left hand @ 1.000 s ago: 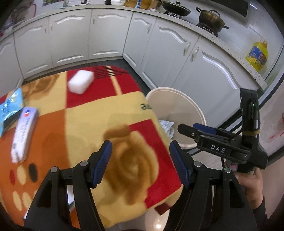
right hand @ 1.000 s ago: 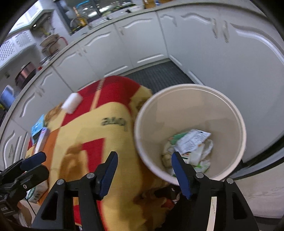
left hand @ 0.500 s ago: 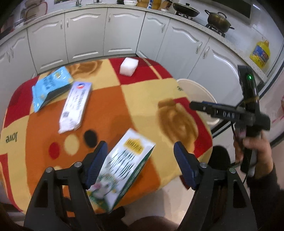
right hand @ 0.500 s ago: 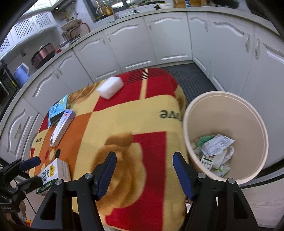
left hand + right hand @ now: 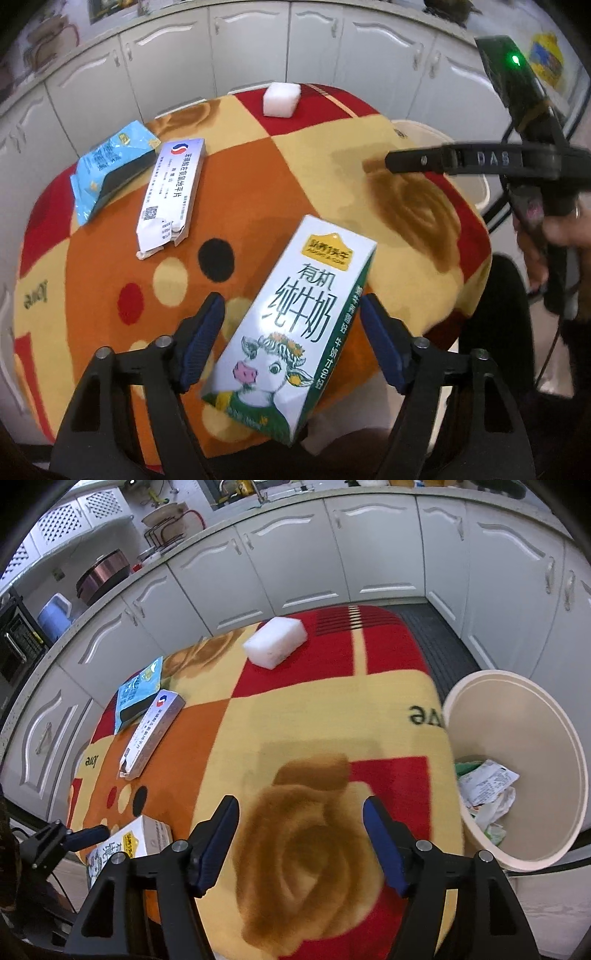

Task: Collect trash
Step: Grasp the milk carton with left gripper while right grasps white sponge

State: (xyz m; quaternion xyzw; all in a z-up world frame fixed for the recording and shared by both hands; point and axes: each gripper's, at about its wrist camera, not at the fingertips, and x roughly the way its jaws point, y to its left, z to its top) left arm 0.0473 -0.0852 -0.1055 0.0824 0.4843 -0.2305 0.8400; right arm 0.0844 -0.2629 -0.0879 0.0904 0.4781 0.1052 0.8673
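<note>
The milk carton [image 5: 291,325] lies at the near edge of the table [image 5: 436,236], between our left gripper [image 5: 291,332] jaws, which have just been closing but aren't squeezing yet. It looks light and stiff, so we should pinch its long sides. Our right gripper [image 5: 301,840] is open and empty.

left claw [image 5: 288,328]: black frame, blue pads, silver screws | right claw [image 5: 301,836]: same, "DAS" marking
</note>
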